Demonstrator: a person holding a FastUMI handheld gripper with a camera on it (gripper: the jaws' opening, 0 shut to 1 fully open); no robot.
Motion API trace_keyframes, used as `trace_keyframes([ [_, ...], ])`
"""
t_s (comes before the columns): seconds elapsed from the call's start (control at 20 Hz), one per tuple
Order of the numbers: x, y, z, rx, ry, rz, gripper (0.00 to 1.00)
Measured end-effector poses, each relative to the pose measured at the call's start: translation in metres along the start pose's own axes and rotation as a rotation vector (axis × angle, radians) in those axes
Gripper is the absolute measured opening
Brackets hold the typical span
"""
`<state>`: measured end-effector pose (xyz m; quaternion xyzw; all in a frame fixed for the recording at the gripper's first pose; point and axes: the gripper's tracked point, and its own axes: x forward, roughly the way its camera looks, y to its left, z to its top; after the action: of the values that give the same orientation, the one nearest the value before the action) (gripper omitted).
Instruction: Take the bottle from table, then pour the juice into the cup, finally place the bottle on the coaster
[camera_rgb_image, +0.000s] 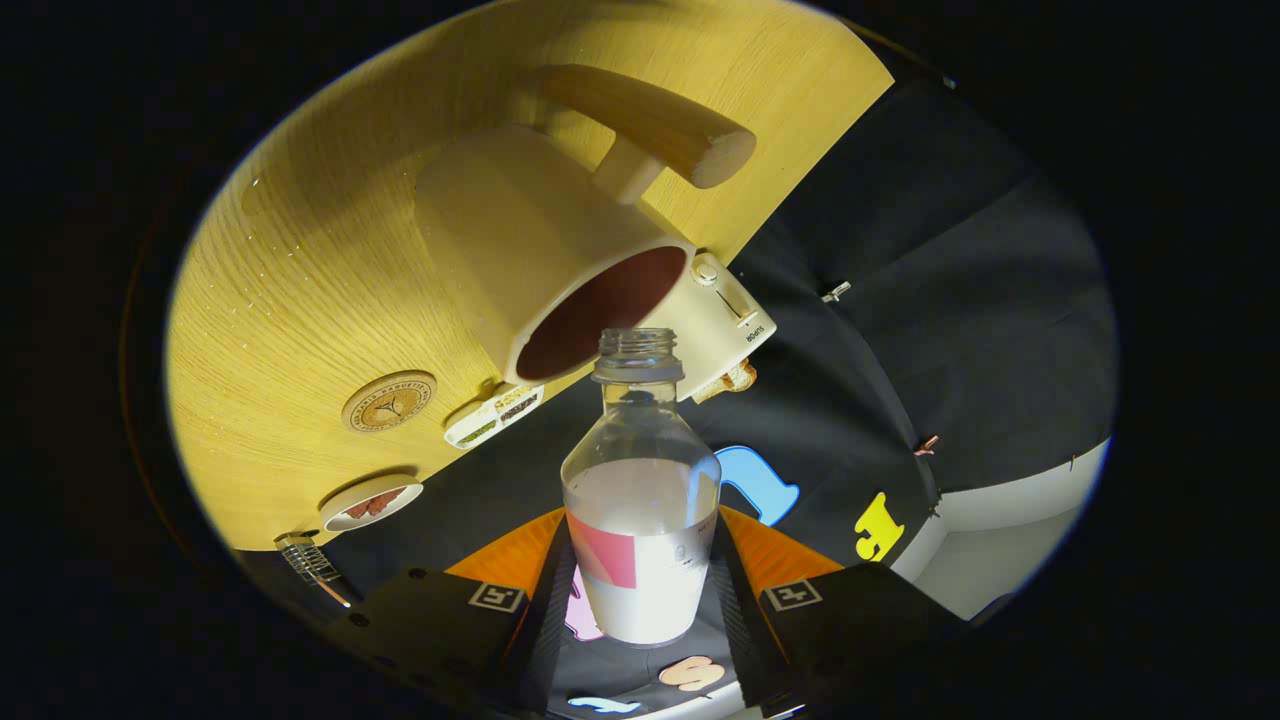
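Note:
My gripper is shut on a clear bottle with no cap, about half full of pale juice, with a pink patch on its label. Both fingers press its sides. The whole view is rolled, so the table appears tilted. The bottle's open mouth sits right at the rim of a cream cup with a dark inside and a wooden handle. No juice is seen leaving the mouth. A round cork coaster lies on the wooden table, beside the cup.
A cream toaster stands just behind the cup at the table's edge. A small dish with food, a flat rectangular tray and a metal utensil lie along the table's edge. Black cloth forms the booth's wall.

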<state>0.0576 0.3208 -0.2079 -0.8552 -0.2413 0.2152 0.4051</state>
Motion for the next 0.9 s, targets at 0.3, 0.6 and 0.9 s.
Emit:
trace_keyframes([
  [0.3,0.001,0.001,-0.003,0.005,-0.002,-0.001,0.71],
  [0.6,0.001,0.008,-0.008,0.05,0.003,0.009,0.71],
  [0.9,-0.007,0.019,-0.022,0.319,0.062,0.029,0.72],
])
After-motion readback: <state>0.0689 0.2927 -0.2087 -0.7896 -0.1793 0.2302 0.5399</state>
